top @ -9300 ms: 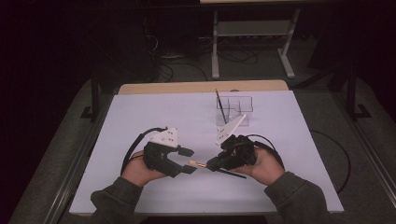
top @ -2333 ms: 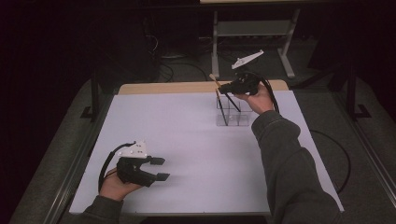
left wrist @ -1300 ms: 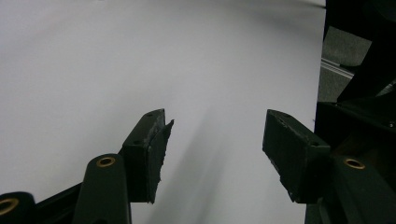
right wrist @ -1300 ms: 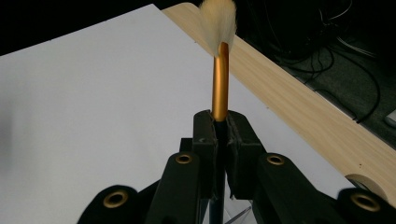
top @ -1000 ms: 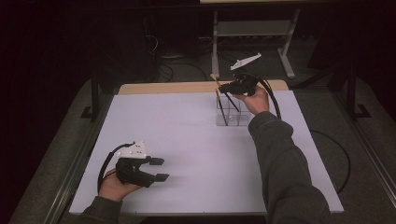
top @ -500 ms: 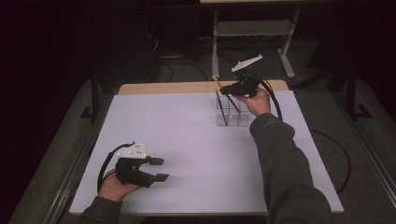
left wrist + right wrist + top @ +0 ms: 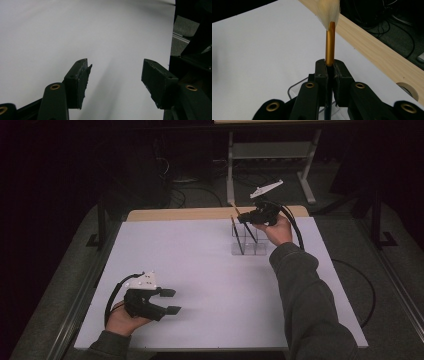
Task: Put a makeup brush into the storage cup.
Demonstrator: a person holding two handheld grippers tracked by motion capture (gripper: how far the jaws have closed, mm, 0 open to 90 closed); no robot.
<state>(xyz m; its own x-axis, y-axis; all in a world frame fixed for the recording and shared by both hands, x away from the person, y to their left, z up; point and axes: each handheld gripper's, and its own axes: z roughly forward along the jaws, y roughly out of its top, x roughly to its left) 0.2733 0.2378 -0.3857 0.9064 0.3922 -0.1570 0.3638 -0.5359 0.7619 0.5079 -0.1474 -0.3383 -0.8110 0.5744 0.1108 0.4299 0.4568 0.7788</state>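
Right gripper (image 7: 330, 65) pinching brush (image 7: 330, 47) handle, bristles up, over clear holder (image 7: 248, 240) compartment — for stowing, prob. Left gripper (image 7: 169, 301) spread, idle, parked on table (image 7: 200, 270).

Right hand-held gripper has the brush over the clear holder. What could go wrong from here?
1. The right hand-held gripper pinches the brush on its thin handle just below the gold ferrule, so it may pivot or slip during lowering.
2. The clear holder looks light and already holds another brush; a sideways nudge could tip it.
3. The left hand-held gripper rests far off, open, so nothing steadies the holder.
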